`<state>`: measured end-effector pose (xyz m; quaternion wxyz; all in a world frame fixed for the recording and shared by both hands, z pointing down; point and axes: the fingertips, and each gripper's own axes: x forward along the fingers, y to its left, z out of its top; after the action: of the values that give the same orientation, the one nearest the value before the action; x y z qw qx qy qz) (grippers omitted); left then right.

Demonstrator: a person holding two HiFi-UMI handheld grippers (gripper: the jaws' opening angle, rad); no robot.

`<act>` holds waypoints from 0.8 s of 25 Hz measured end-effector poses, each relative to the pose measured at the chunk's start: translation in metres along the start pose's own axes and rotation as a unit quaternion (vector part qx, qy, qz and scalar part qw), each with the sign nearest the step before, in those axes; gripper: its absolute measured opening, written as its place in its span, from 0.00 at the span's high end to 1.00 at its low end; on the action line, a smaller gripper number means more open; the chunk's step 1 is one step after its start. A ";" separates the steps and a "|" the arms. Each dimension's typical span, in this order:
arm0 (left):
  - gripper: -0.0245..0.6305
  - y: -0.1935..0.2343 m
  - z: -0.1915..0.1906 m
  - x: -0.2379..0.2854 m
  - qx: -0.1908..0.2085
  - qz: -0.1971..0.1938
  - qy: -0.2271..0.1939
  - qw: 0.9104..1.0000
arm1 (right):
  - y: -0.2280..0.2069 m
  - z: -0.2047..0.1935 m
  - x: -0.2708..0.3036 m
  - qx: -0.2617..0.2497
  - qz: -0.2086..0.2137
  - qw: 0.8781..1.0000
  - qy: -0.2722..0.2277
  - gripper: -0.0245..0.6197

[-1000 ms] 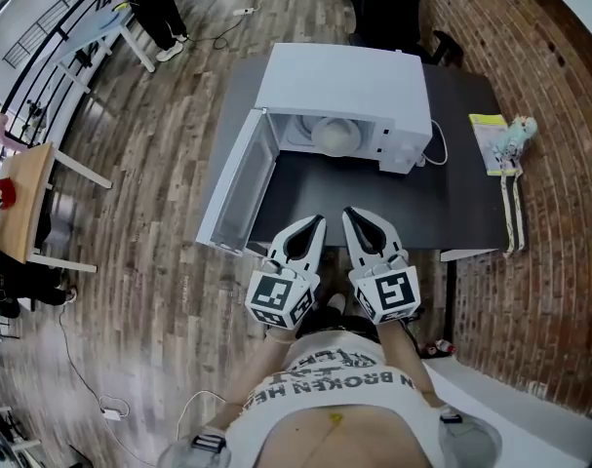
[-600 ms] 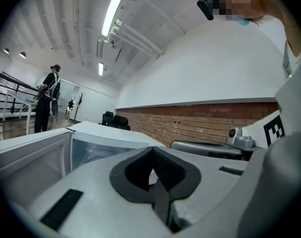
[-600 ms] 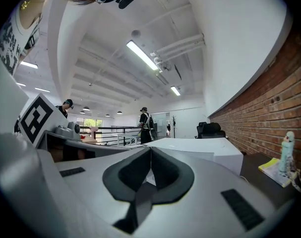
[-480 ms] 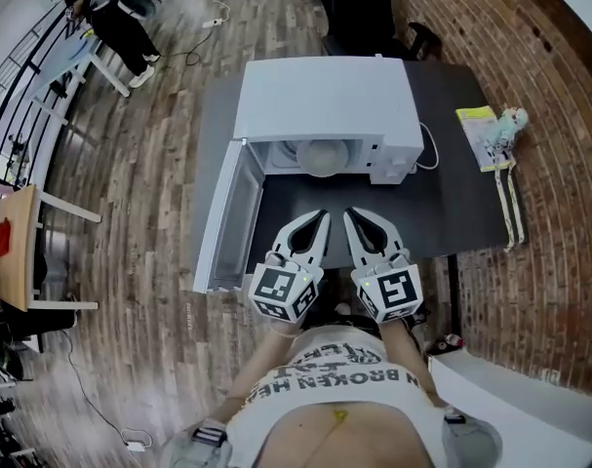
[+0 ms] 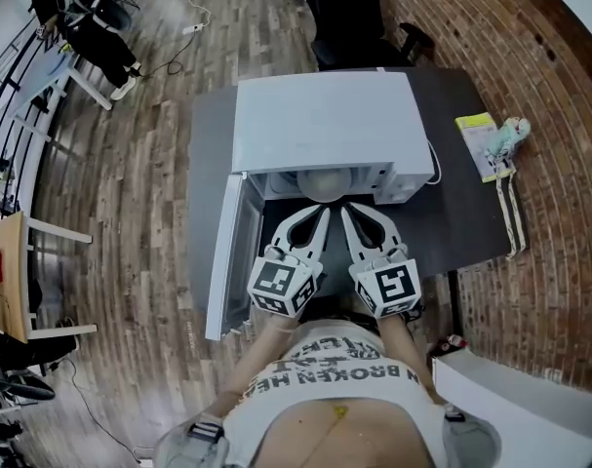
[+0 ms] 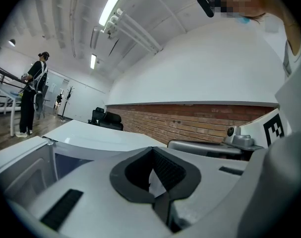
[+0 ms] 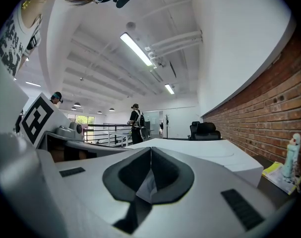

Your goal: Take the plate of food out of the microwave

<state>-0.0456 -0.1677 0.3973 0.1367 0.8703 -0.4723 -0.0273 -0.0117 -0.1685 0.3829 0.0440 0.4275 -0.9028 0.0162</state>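
Plate of food inside open microwave, shirt printed "BROKEN"

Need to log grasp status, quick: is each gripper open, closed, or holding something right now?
Left gripper: closed, holding nothing.
Right gripper: closed, holding nothing.
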 end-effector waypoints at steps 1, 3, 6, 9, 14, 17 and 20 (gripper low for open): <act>0.95 0.006 0.000 0.001 -0.002 -0.001 0.002 1.000 | 0.000 -0.001 0.006 -0.001 0.000 1.000 0.002 0.95; 0.95 0.017 -0.001 0.004 -0.005 -0.003 0.004 1.000 | 0.001 -0.003 0.018 -0.002 -0.002 1.000 0.007 0.95; 0.95 0.035 -0.002 0.007 -0.008 -0.002 0.006 1.000 | 0.003 -0.010 0.035 -0.003 -0.006 1.000 0.019 0.95; 0.95 0.049 -0.007 0.009 -0.017 -0.003 0.009 1.000 | 0.004 -0.018 0.046 0.001 -0.012 0.999 0.031 0.95; 0.95 0.068 -0.020 0.013 -0.030 -0.001 0.023 0.999 | 0.000 -0.035 0.058 0.002 -0.023 0.998 0.052 0.95; 0.95 0.072 -0.026 0.018 -0.035 0.003 0.029 0.999 | -0.007 -0.044 0.060 0.006 -0.028 0.997 0.065 0.95; 0.95 0.077 -0.027 0.024 -0.034 0.010 0.030 0.999 | -0.015 -0.045 0.065 0.007 -0.026 0.997 0.067 0.95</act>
<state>-0.0899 -0.2216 0.4457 0.1805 0.8611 -0.4751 -0.0155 -0.0375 -0.2250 0.4339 0.1015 0.4491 -0.8863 0.0494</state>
